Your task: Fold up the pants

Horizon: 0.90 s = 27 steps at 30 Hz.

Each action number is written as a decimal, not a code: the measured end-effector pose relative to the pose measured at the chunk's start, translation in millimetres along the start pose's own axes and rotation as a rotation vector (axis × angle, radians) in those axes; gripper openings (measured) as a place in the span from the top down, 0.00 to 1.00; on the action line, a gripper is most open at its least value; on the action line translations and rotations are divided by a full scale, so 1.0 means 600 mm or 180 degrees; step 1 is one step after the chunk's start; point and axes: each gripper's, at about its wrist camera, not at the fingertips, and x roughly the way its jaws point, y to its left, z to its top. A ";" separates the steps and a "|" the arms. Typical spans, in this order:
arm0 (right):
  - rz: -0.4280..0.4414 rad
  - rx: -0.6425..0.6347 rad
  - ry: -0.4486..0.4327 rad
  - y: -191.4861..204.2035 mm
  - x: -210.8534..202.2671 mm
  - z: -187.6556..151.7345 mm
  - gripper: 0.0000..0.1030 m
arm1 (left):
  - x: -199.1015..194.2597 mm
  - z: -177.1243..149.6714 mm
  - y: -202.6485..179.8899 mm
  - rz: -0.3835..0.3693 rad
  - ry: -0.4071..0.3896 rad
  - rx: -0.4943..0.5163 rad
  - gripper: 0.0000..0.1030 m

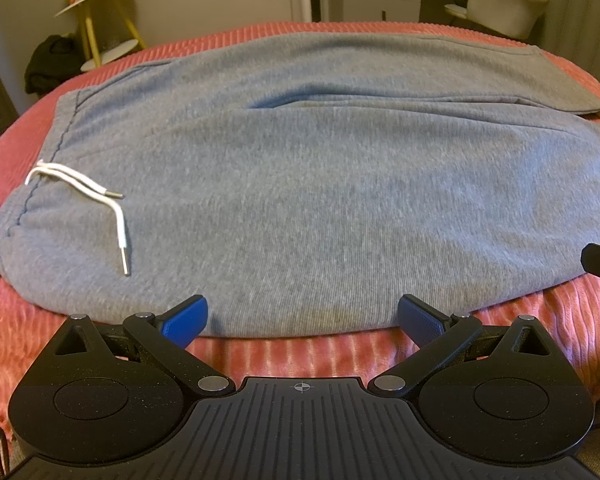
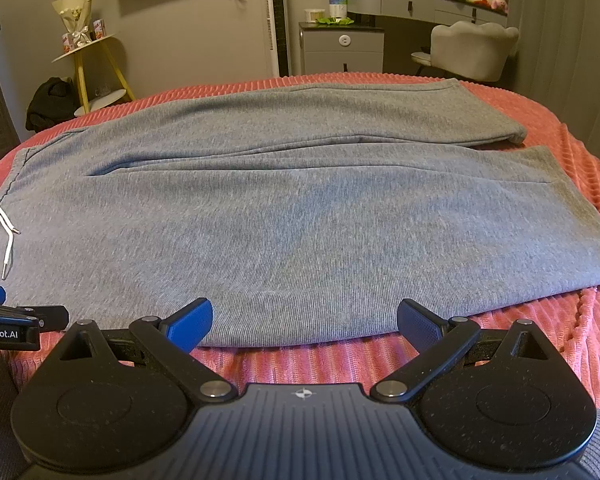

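Grey sweatpants lie flat on a pink ribbed bedspread, waistband to the left, legs running right; they also show in the right wrist view. A white drawstring lies on the waist, also seen in the right wrist view. My left gripper is open and empty at the near edge of the pants, close to the waist. My right gripper is open and empty at the near edge further along the leg. Part of the left gripper shows at the right view's left edge.
The bedspread edges fall away at left and right. Beyond the bed stand a yellow-legged side table with a bouquet, a dark bag, a grey cabinet, a padded chair and a dressing table.
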 end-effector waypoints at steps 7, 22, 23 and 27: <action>0.0002 0.0002 0.0001 0.000 0.000 0.000 0.04 | 0.001 -0.001 -0.003 -0.0002 0.0004 -0.0005 0.00; -0.0003 0.0004 -0.0006 0.000 -0.001 0.001 0.04 | 0.001 -0.002 -0.005 -0.0007 0.0019 -0.0008 0.00; -0.0003 0.0006 -0.0008 -0.001 -0.002 0.002 0.04 | 0.001 -0.002 -0.005 -0.0008 0.0020 -0.0009 0.00; 0.0000 0.0007 -0.0009 -0.002 -0.003 0.003 0.04 | 0.001 -0.001 -0.005 -0.0011 0.0023 -0.0016 0.00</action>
